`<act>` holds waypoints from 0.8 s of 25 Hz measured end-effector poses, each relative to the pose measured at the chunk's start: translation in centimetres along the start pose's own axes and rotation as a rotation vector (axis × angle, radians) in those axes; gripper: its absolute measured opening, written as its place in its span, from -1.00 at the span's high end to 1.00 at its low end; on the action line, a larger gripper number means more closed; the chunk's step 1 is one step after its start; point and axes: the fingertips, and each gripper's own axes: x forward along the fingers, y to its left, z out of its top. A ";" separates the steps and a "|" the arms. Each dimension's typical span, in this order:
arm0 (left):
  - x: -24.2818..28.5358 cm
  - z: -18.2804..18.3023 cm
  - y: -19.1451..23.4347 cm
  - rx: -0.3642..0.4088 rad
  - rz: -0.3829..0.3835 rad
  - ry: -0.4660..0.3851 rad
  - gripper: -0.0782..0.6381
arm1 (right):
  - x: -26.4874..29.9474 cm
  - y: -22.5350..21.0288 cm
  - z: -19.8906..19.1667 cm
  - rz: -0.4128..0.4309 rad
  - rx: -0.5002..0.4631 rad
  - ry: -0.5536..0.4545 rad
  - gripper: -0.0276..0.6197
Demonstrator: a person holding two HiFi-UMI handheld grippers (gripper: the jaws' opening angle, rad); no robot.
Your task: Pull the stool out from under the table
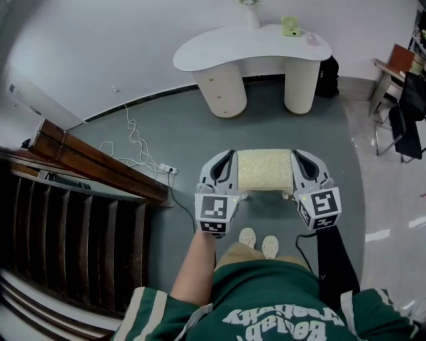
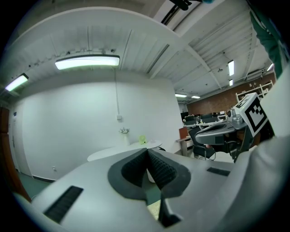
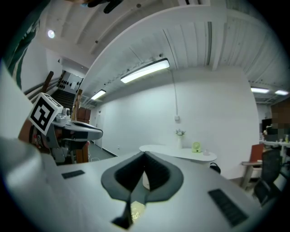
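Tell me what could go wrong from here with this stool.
The stool sits just before the person's shoes; pulling further could strike them. The left gripper and right gripper flank it with jaws shut, so it may slip. A power strip and cable lie nearby, a trip hazard.

In the head view, the stool [image 1: 264, 170] is showing only the top of its seat. The left gripper [image 1: 227, 158] and the right gripper [image 1: 298, 158] are covering its two side edges, and the seat is hiding its legs. In both gripper views, the stool is appearing only as a pale sliver below the jaws. The top edge is cutting off the vase [image 1: 251, 12] on the table [image 1: 219, 46]. The green item [image 1: 290, 26] beside it is reading too small to identify. The right edge is cutting off the chair [image 1: 403, 100], and the bottom edge is cutting off the person [image 1: 279, 306].
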 end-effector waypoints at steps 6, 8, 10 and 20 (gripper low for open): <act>0.3 0.2 -0.4 -0.004 0.007 -0.003 0.77 | 0.0 -0.8 -0.1 -0.001 -0.003 0.005 0.91; 0.3 0.2 -0.5 -0.001 0.010 0.001 0.77 | 0.0 -0.9 -0.1 0.001 -0.003 0.010 0.91; 0.4 0.1 -0.7 -0.003 0.012 0.004 0.77 | -0.2 -1.0 -0.1 0.006 -0.008 0.009 0.91; 1.0 0.1 -1.7 0.010 0.011 0.009 0.77 | -1.1 -1.1 0.1 0.047 -0.013 -0.014 0.91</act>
